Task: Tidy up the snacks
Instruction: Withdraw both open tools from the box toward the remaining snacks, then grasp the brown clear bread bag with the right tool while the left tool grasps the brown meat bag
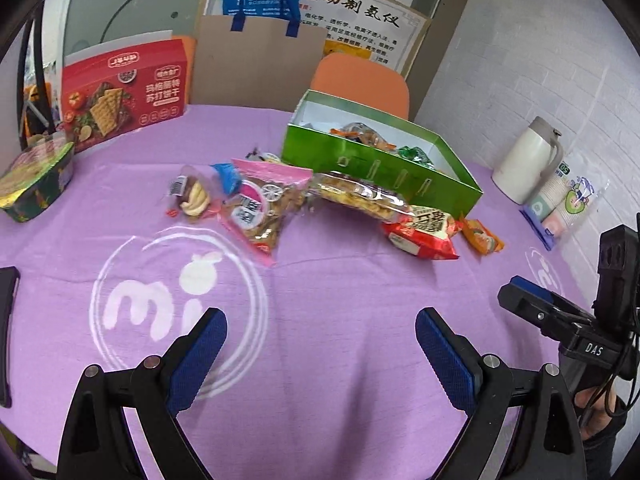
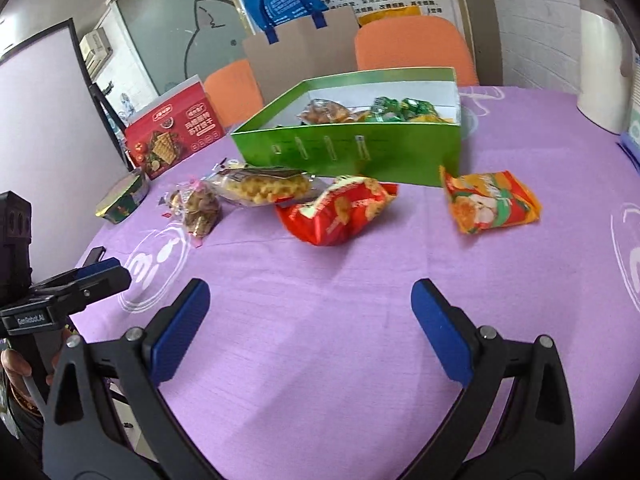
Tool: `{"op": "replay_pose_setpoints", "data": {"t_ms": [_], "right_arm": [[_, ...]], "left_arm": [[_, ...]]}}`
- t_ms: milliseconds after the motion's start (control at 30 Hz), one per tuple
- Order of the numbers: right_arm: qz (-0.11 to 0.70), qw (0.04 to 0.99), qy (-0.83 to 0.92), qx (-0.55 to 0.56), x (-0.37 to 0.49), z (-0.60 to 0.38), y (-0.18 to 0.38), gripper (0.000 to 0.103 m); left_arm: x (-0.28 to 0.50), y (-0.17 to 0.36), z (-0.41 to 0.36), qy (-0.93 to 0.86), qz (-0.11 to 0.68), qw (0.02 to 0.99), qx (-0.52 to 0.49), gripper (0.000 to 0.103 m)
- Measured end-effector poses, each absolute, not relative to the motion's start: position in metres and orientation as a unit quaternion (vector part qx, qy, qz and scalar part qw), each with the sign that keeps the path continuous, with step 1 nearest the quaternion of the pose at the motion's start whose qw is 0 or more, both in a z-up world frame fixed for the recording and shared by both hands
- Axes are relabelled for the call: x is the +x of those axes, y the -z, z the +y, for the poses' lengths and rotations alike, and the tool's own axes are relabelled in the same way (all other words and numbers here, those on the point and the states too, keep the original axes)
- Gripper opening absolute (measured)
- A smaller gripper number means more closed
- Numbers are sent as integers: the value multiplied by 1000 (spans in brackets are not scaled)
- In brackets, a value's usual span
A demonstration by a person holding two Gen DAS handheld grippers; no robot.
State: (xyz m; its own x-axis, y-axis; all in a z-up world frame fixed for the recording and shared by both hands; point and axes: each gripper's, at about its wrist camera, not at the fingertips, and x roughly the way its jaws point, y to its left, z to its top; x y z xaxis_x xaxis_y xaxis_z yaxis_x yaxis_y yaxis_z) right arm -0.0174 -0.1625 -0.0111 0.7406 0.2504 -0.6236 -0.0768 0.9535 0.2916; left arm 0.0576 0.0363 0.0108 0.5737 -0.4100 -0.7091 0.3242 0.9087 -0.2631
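Nearest: both grippers hover low over the purple tablecloth (image 2: pixel 320 360), nothing betw the blue pads. Left gripper (image 1: pixel 321 354) has jaws spread wide, empty. Right gripper (image 2: pixel 310 330) likewise wide apart, empty.

Next out, the loose snacks lie in a ragged row across the table, in front of the box. From the right wrist view the red crinkled packet (image 2: pixel 338 216) sits almost straight ahead, slightly left of centre, long axis running left-right across the fingers' line. The orange packet (image 2: pixel 492 202) lies ahead and to the right, apart from the red one, also lying crosswise. Further left: the yellow puff bag (image 2: pixel 264 186), then the small clear bag of brown biscuits (image 2: pixel 198 208).

From the left wrist view the pink-edged bag (image 1: pixel 266 206) and the banana-chip pack (image 1: pixel 192 196) sit ahead, a bit left of centre.

Judgement: right gripper is nearer the red and orange packets, left nearer the pink bag; either needs a fwd reach, and a crosswise packet suits a pinch across its short side.

Farthest: green box (image 2: pixel 348 150), open-topped, already holding several wrapped snacks, just behind the row
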Motion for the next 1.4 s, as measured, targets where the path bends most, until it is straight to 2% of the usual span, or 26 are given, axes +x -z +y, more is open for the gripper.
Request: {"op": "replay_pose_setpoints", "data": {"t_ms": [200,267,333,567,700,733,767,900,1067,1200,1400], "right_arm": [[357,923,-109,92,8,-123,7,92],[361,922,-115,79,20,-112,6,80],[360,924,-116,62,33,-103,3,76],[350,932,-48,-82,81,-74,6,76],[365,925,-55,-94,99,-71,20,76],[365,924,-53,-97,101,-70,22,72],[368,923,-50,-96,103,-72,23,52],[348,934,-60,-58,87,-86,10,44],[330,936,-106,-53,51,-88,-10,44],[340,927,-134,-83,9,-80,0,45],[391,907,-157,-18,-31,-100,34,64]], "left_arm": [[73,-14,77,187,397,895,-79,97],[79,-13,88,186,395,895,-89,97],[84,-13,97,185,393,896,-91,97],[96,-7,116,183,394,895,-98,96],[106,0,120,184,402,891,-105,96],[109,2,119,185,406,889,-105,96],[111,4,117,186,410,887,-105,96],[115,6,107,199,415,883,-97,96],[113,7,95,216,420,877,-94,96],[103,3,87,235,420,871,-95,96],[78,5,73,255,433,861,-81,96]]}}
